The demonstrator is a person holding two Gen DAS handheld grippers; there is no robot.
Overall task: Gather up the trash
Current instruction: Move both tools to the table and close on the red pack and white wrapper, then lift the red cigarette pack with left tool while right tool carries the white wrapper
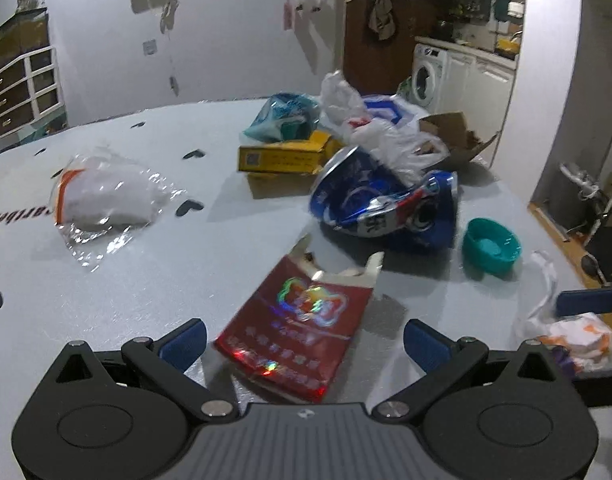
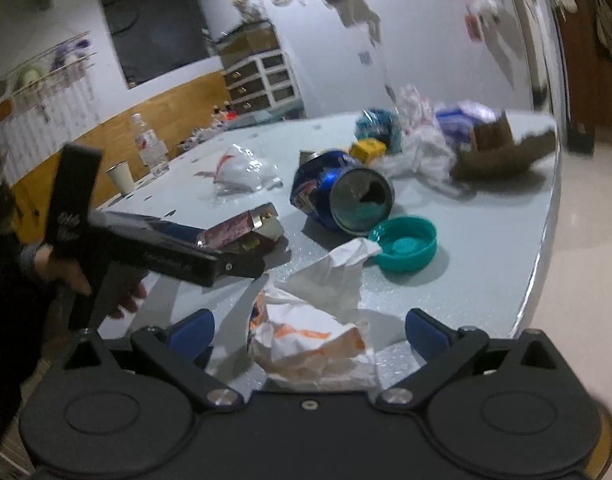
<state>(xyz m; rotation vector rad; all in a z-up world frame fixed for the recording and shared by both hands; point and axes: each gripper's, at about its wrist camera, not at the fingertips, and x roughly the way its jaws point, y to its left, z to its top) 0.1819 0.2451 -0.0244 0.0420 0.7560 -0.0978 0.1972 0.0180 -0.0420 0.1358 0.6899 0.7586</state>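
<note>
Flanking glossy red carton (image 1: 295, 322) | crumpled paper wrapper (image 2: 310, 340) | both jaws wide

Both wrist views look low and close across the table (image 1: 153, 288), sharing the crushed can (image 1: 382, 200), seemingly from neighbouring angles.

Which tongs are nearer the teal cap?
Right. The right tongs straddle a crumpled wrapper just before the teal cap; the left tongs sit farther, around the red packet.

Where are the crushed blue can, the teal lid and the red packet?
Crushed blue can (image 1: 370, 204): left wrist view, dented side.
Teal lid (image 2: 406, 246): right wrist view, inner floor.
Red packet (image 1: 301, 320): left wrist view, printed front face.
</note>
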